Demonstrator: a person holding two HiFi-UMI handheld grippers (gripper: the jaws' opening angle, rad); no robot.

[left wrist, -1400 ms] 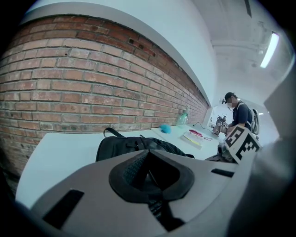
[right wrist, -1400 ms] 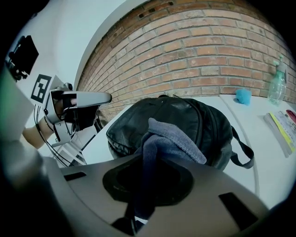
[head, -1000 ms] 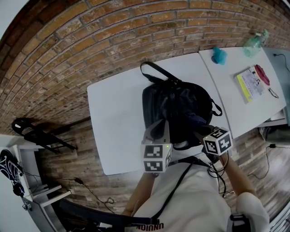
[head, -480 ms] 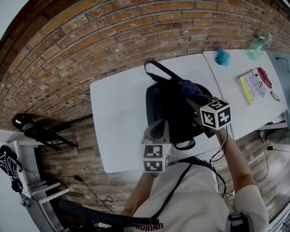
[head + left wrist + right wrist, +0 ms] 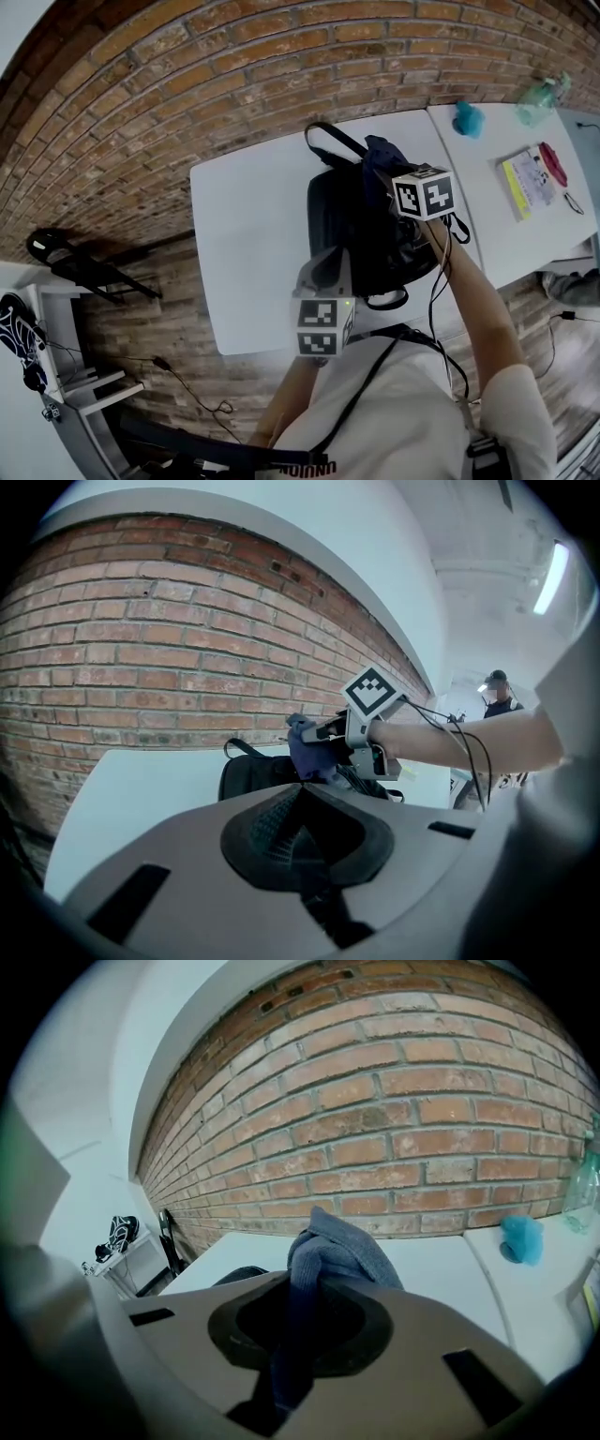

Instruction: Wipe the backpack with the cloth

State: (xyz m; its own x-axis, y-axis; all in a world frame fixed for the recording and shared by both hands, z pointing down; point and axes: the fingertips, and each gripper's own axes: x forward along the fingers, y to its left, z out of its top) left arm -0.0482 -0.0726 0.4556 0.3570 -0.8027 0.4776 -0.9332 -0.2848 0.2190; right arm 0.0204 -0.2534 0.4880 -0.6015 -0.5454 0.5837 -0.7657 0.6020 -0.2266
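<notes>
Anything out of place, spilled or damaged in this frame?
Nothing stands out. The backpack lies on the white table, and the right hand-held gripper holds the blue cloth at the backpack's far end. Nothing is spilled.

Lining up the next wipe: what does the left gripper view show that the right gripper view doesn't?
Left gripper view only: the right hand-held gripper from outside, the black backpack beneath it, the person's forearm. Right gripper view only: a teal object and a bottle on the next table; of the backpack, at most a dark sliver. Both: the blue cloth clamped in the right jaws, the brick wall, the white table.
</notes>
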